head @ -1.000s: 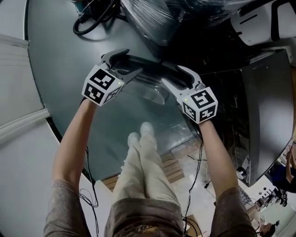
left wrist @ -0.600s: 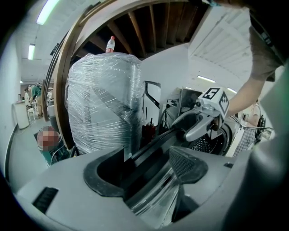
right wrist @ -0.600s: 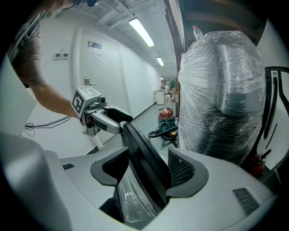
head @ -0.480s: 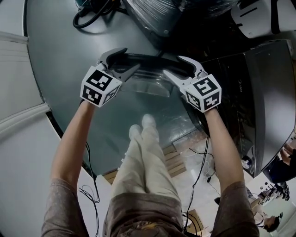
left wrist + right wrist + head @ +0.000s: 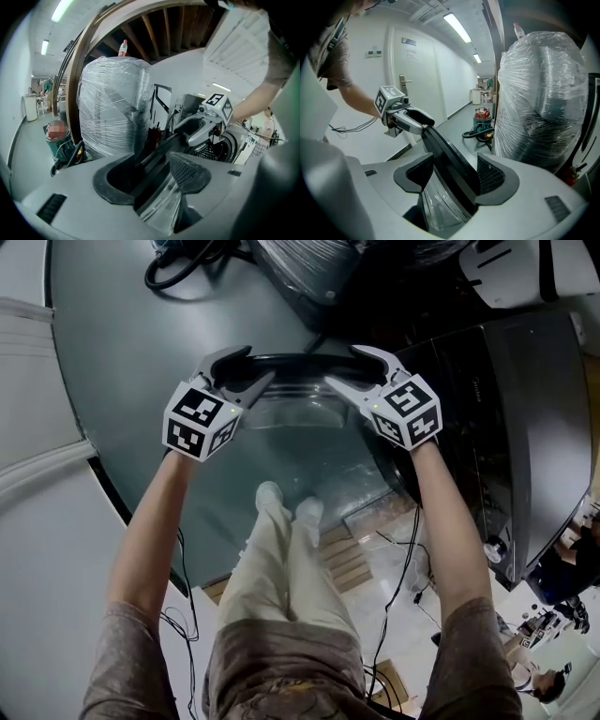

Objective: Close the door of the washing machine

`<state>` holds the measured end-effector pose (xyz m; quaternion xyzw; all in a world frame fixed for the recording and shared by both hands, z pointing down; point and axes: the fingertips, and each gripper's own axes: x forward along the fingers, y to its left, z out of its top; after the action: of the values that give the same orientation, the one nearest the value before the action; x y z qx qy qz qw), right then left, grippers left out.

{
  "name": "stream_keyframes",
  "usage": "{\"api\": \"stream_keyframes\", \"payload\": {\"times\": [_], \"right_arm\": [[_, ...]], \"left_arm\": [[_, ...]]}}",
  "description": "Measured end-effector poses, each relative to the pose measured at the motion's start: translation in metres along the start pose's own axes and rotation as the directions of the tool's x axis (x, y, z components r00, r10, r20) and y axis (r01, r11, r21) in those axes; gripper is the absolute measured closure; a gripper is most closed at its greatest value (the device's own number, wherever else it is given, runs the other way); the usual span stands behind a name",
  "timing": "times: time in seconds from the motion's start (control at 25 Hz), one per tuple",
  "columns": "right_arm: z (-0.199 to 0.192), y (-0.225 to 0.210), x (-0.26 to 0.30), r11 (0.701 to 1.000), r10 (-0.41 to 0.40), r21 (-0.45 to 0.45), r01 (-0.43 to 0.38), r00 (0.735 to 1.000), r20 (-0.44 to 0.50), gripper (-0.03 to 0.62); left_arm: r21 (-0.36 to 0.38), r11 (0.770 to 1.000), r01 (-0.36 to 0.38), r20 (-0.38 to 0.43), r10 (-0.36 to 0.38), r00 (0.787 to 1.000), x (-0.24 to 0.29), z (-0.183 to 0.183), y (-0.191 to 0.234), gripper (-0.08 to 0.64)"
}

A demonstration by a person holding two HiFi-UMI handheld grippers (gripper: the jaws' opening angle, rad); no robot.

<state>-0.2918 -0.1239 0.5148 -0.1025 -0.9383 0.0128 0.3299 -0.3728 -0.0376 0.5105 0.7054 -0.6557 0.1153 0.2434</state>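
The washing machine door, a round black rim (image 5: 291, 360) around a clear glass bowl (image 5: 300, 413), stands swung out from the dark machine (image 5: 487, 427) at the right. My left gripper (image 5: 258, 367) straddles the rim's left end; its jaws are closing, and in the left gripper view (image 5: 150, 180) the rim (image 5: 161, 147) lies between them with a gap at the left pad. My right gripper (image 5: 339, 367) is at the rim's right end. In the right gripper view (image 5: 452, 180) the rim (image 5: 445, 150) rests against its right pad and the glass meets the left pad.
A large bundle wrapped in plastic film (image 5: 115, 108) stands just beyond the door. A green vacuum cleaner (image 5: 482, 117) and black hose (image 5: 183, 277) sit on the grey floor. The drum opening (image 5: 213, 147) shows behind the right gripper. Cables (image 5: 394, 559) lie by the person's legs (image 5: 281, 559).
The right gripper has moved up the head view with the rim, which now lies level across it. The left gripper's jaws have narrowed around the rim.
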Motion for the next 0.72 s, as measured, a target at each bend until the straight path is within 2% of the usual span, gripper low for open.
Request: {"api": "stream_keyframes", "payload": {"times": [0.24,0.32,0.36,0.48,0.72], "right_arm": [[-0.003,0.012,-0.010,0.997,0.040,-0.061,-0.041,0.999,-0.021,0.330],[-0.006,0.015,-0.014,0.998,0.054,-0.034,-0.054,0.998,-0.016,0.330],[-0.006,0.015,-0.016,0.998,0.062,-0.013,-0.062,0.998,-0.018,0.352],[-0.009,0.020,-0.022,0.996,0.094,0.004,-0.094,0.994,-0.054,0.376],[-0.017,0.034,-0.034,0.994,0.098,-0.046,-0.103,0.991,-0.095,0.376]], "left_arm": [[-0.026,1.000,0.011,-0.018,-0.011,1.000,-0.017,-0.011,-0.021,0.350],[-0.029,0.999,0.025,-0.039,-0.026,0.999,-0.023,-0.018,-0.031,0.350],[-0.033,0.999,0.032,-0.048,-0.034,0.998,-0.026,-0.020,-0.036,0.356],[-0.060,0.996,0.064,-0.070,-0.068,0.995,-0.034,-0.028,-0.050,0.368],[-0.132,0.982,0.136,-0.101,-0.149,0.984,-0.045,-0.039,-0.081,0.370]]}}
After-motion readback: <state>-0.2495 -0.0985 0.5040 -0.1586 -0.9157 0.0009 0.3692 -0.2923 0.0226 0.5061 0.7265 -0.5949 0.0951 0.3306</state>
